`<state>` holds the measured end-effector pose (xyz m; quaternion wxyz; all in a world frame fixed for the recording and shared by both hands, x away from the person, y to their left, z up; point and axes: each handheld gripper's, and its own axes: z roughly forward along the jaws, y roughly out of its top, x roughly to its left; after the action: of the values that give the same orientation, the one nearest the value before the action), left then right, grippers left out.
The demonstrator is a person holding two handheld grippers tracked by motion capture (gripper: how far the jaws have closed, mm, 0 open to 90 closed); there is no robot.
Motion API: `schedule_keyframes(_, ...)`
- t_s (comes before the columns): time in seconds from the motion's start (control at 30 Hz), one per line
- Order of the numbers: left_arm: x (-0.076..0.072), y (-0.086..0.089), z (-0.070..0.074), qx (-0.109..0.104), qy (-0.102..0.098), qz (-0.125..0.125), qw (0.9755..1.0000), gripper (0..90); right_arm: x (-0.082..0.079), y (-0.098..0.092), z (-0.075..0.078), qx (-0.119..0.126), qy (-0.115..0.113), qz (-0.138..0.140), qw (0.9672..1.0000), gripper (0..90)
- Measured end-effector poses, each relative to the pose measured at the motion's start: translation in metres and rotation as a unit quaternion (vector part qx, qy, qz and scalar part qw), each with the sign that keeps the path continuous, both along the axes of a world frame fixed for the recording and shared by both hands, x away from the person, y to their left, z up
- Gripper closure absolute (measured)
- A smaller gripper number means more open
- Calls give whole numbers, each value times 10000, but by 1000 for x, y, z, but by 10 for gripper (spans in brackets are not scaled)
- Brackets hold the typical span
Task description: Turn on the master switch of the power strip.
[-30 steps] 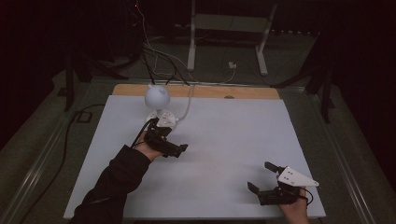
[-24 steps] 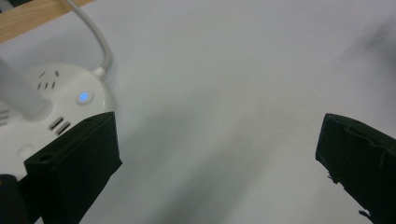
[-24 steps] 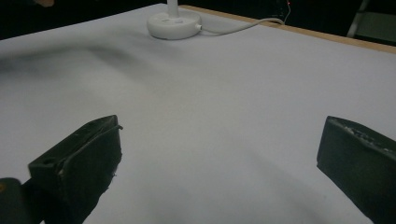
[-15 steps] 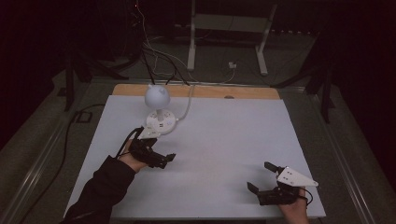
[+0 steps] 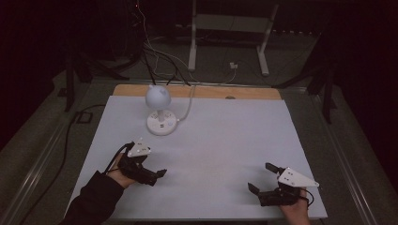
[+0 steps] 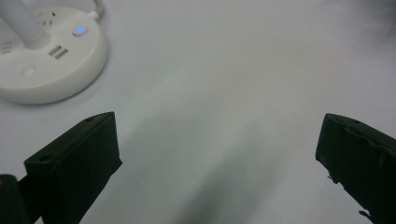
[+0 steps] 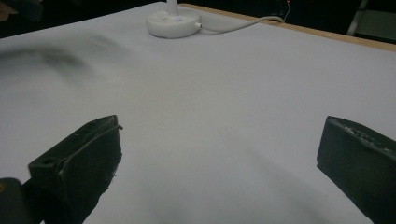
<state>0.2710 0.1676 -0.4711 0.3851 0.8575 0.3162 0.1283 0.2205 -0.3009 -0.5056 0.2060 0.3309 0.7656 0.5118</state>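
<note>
A: Left gripper (image 5: 157,176) jaws spread wide, nothing between them. Right gripper (image 5: 262,179) same, gaping, empty.

B: And the thing being worked?

A: White desk lamp (image 5: 158,108), round head on a short stem, round base (image 6: 49,58) with sockets and a small button (image 6: 80,30) glowing blue. It stands at about 11 o'clock on the white table (image 5: 225,136), near the far edge. From the left gripper view the base sits at 10 o'clock, apart from the jaws, not touching.

B: Right side?

A: Low at 5 o'clock on the table, well apart from the lamp. Its own view has the base (image 7: 173,22) far off at 12 o'clock, cord (image 7: 238,24) trailing right.

B: Step in hand?

A: My guess: left gripper is the one dealing with the lamp, it's nearest. To do it well, I'd come at the base slow and level, press the button with one jaw tip only, and keep clear of the stem so the head doesn't tip. Mind the cord.

B: Containers?

A: None on the table. Nothing to fill or empty.
</note>
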Motion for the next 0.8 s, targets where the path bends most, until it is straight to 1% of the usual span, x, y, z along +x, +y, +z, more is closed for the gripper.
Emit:
schedule_keyframes(0.03, -2, 2, -1, -38, 22, -67, 10000, 3, 0, 0, 0, -1, 3, 0, 10000, 0)
schedule_keyframes(0.07, -4, 3, -2, -53, 8, -53, 10000, 3, 0, 0, 0, -3, 2, 1, 10000, 0)
schedule_keyframes(0.13, -7, 6, -5, -19, 30, -104, 9999, 3, 0, 0, 0, -7, 5, 2, 10000, 0)
schedule_keyframes(0.23, -11, 10, -11, 76, 24, -77, 9999, 3, 0, 1, 0, -7, 13, 4, 10000, 0)
schedule_keyframes(0.3, -13, 13, -15, 71, 60, -64, 9999, 3, 0, 1, -1, -4, 33, -1, 10000, 0)
schedule_keyframes(0.37, -15, 16, -19, 131, 67, -88, 9999, 3, 1, 0, -1, 2, 38, 4, 10000, 0)
schedule_keyframes(0.5, -19, 23, -26, 134, 125, -72, 9998, 3, 1, 0, -1, -5, 39, 5, 10000, 0)
schedule_keyframes(0.57, -22, 27, -30, 167, 126, -60, 9998, 3, 0, 0, -1, -10, 33, 2, 10000, 0)
schedule_keyframes(0.67, -25, 33, -34, 213, 210, 17, 9996, 3, 0, 0, -1, 4, 37, -4, 10000, 0)
schedule_keyframes(0.7, -25, 35, -35, 198, 221, 50, 9995, 3, 1, 0, -1, -4, 37, -1, 10000, 0)
schedule_keyframes(0.77, -27, 40, -37, 82, 261, 101, 9996, 3, 1, 0, -1, -10, 36, 10, 10000, 0)
schedule_keyframes(0.8, -28, 42, -38, 60, 272, 119, 9995, 3, 0, 0, -1, -11, 35, 5, 10000, 0)
